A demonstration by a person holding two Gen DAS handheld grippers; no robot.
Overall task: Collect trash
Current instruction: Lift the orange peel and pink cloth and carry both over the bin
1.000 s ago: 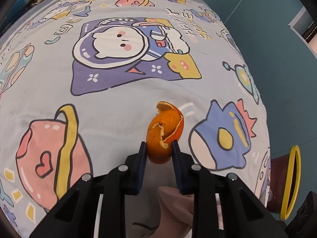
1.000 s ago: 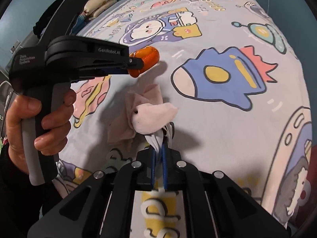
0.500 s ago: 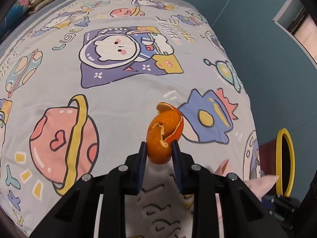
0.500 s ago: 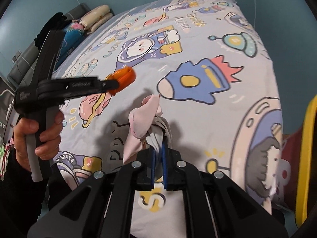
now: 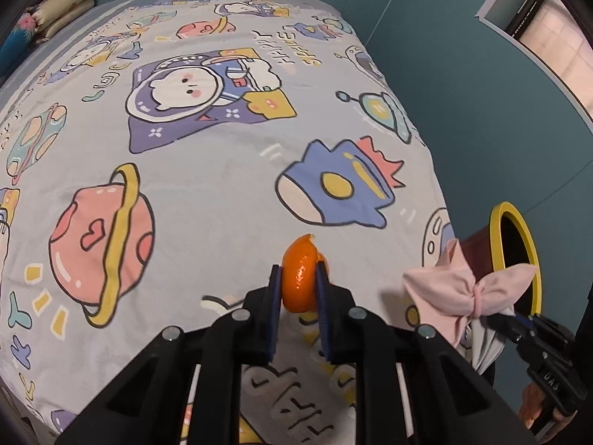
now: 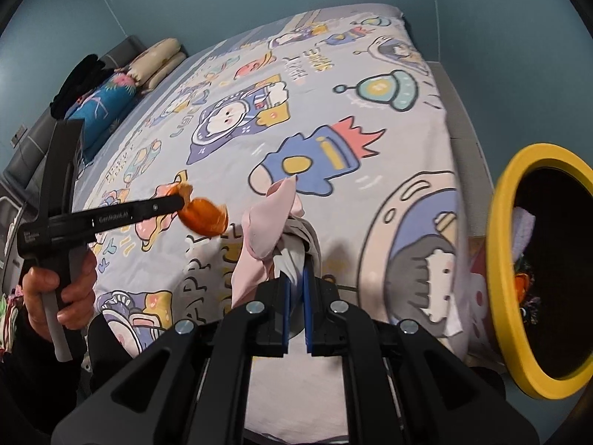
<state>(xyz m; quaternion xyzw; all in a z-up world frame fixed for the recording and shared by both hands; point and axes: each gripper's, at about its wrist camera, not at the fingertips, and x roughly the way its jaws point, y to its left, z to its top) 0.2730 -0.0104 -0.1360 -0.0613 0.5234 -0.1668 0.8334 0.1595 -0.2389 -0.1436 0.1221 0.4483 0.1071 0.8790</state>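
Note:
My left gripper [image 5: 299,270] holds an orange peel [image 5: 300,283] above the cartoon bedsheet [image 5: 207,193]; its jaws are closing, with the peel pressed between the pads. In the right wrist view the same peel [image 6: 205,217] hangs at the left gripper's [image 6: 181,204] tip. My right gripper [image 6: 295,278] is shut on a crumpled pink and white tissue wad [image 6: 267,222], also seen as the wad [image 5: 456,293] at the lower right of the left wrist view. A yellow-rimmed bin [image 6: 500,259] stands beside the bed, to the right of both grippers.
Inside the bin lie a white tissue [image 6: 522,230] and an orange scrap [image 6: 520,282]. Pillows [image 6: 155,63] and a blue cushion [image 6: 103,100] sit at the bed's far end. A teal wall runs past the bed's right edge. A hand [image 6: 66,289] grips the left tool.
Both grippers have risen and moved toward the bed's right edge with their loads. The bin has come much closer in the right wrist view. The peel looks squeezed narrower.

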